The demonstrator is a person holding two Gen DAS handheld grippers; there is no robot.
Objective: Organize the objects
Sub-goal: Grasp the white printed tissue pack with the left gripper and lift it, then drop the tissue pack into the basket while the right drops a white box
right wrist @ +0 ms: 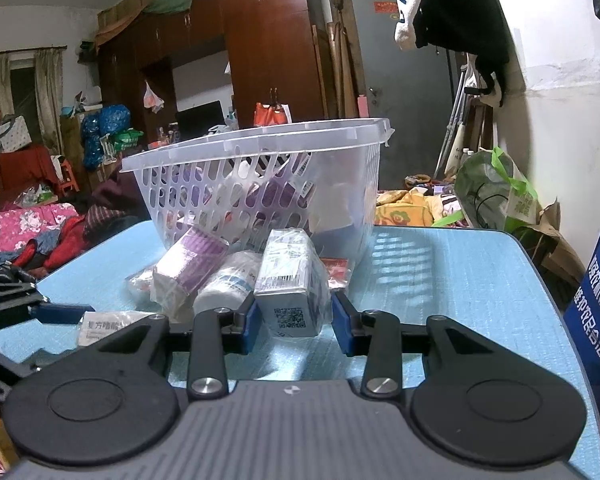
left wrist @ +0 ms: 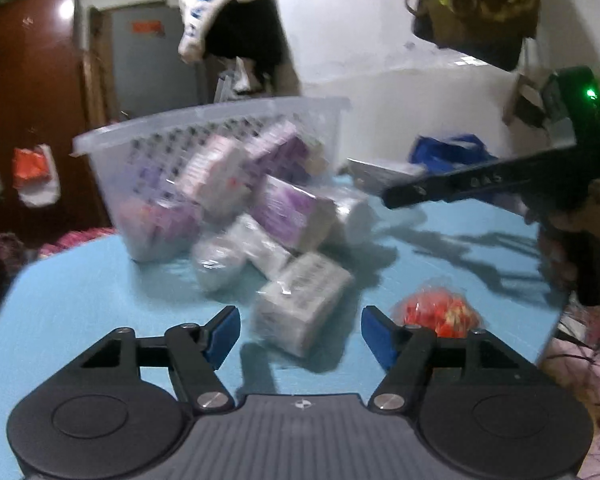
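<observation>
Left gripper (left wrist: 300, 332), right gripper (right wrist: 293, 322): black linkage arms, blue pads, silver screws, ribbed grey base.

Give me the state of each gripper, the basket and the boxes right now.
left gripper: open, empty.
right gripper: open, straddling the QR-code box.
basket: upright, holding boxes.
purple box: lying outside the basket.
white bottle: on its side.

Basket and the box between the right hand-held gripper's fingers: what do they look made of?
Basket: seemingly translucent, glossy plastic; the contents show through its slotted walls, and the rim looks moulded. Box: likely printed cardboard, with a barcode and QR code on it, inside a clear, shiny, crinkled wrap that is probably thin plastic film.
</observation>
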